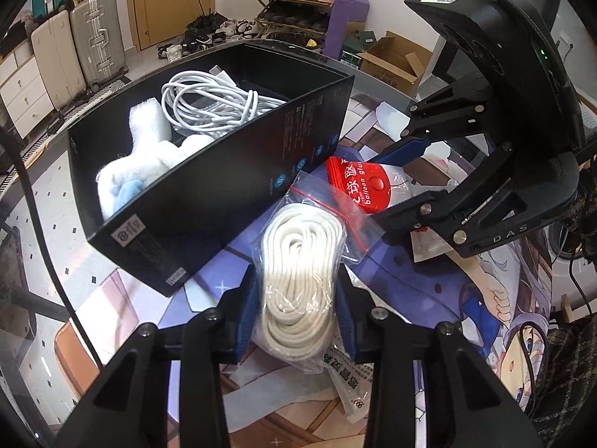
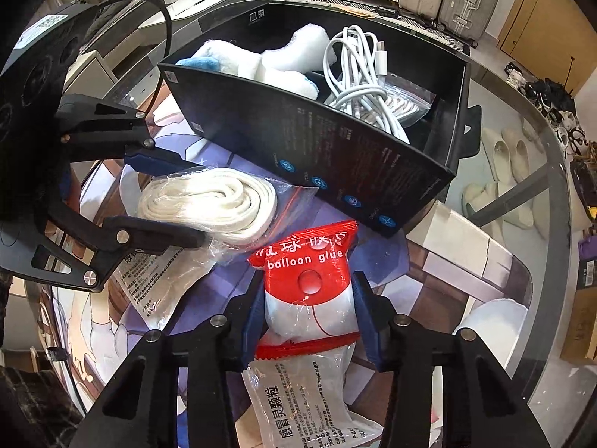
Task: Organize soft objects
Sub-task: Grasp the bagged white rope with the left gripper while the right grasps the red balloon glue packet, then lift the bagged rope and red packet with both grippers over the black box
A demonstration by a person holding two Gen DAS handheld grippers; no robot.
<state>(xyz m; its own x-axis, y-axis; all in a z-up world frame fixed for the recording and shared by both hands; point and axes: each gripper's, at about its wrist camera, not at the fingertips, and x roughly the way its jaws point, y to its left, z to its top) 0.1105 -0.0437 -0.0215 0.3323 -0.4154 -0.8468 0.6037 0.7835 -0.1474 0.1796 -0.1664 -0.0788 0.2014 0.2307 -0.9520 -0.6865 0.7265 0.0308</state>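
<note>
My left gripper (image 1: 296, 295) is shut on a clear zip bag of coiled white rope (image 1: 298, 276), which lies on the printed mat beside the black box (image 1: 224, 201). My right gripper (image 2: 308, 298) is shut on a red and white balloon glue packet (image 2: 309, 283). In the right wrist view the rope bag (image 2: 209, 198) sits between the left gripper's fingers (image 2: 160, 237). The black box (image 2: 335, 156) holds a white plush toy (image 2: 261, 63), a white cable bundle (image 2: 354, 74) and a small zip bag.
White sachets with printed text (image 2: 302, 403) lie on the mat under the packets. The round glass table's edge (image 2: 552, 201) curves right. Suitcases (image 1: 93, 41), a shoe rack and a cardboard box (image 1: 395, 59) stand on the floor beyond.
</note>
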